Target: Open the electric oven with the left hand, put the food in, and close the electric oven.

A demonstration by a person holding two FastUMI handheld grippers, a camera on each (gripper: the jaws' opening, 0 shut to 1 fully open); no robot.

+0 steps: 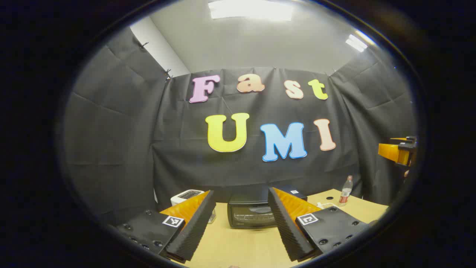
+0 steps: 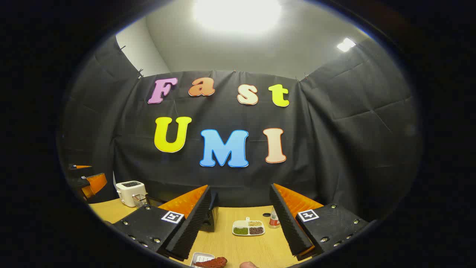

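While the oven (image 1: 253,215) sits shut at the bench's (image 1: 238,245) far edge, both hand-held grippers, left (image 1: 241,223) and right (image 2: 240,223), hover open and empty, food (image 2: 211,262) waiting below the right one, nothing done yet.

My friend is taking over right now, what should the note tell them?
Left gripper: open, holding nothing, raised above the table and facing the electric oven.
Right gripper: open, holding nothing, raised above the table.
Oven: door looks closed, at the back of the table beside the white toaster.
Food: reddish piece on a small white tray near the table's front edge, below the right gripper.
Done: nothing visible.
Left: open the oven with the left gripper, put the food in, close it.
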